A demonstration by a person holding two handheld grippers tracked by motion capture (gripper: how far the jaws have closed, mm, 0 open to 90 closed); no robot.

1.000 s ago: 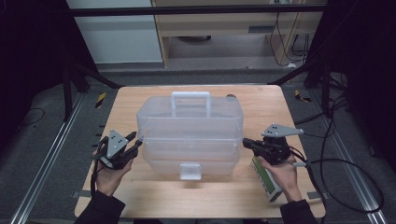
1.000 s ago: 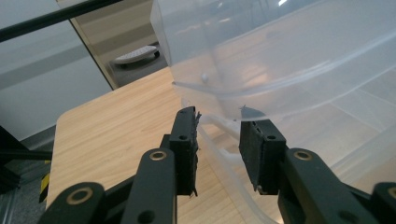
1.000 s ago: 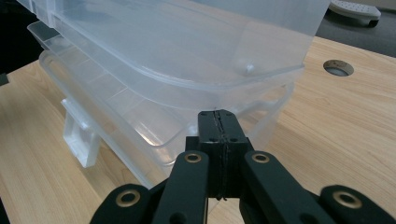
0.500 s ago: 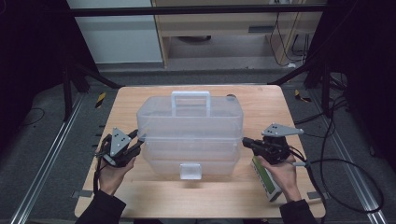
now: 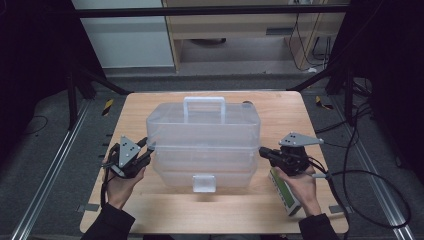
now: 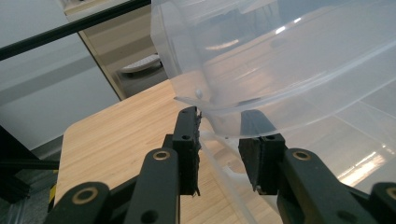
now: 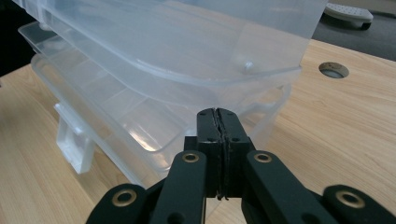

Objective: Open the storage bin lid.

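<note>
The clear plastic box [image 5: 204, 142] sits mid-table [image 5: 150, 205]. My left gripper [image 6: 219, 154] has its fingers parted around the box's left rim, seemingly ready to lift that tier. My right gripper [image 7: 217, 140], fingers closed on nothing, waits beside the right end.

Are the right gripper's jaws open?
No, in the right gripper view the right gripper's jaws are pressed together with nothing between them, just short of the clear box.
</note>
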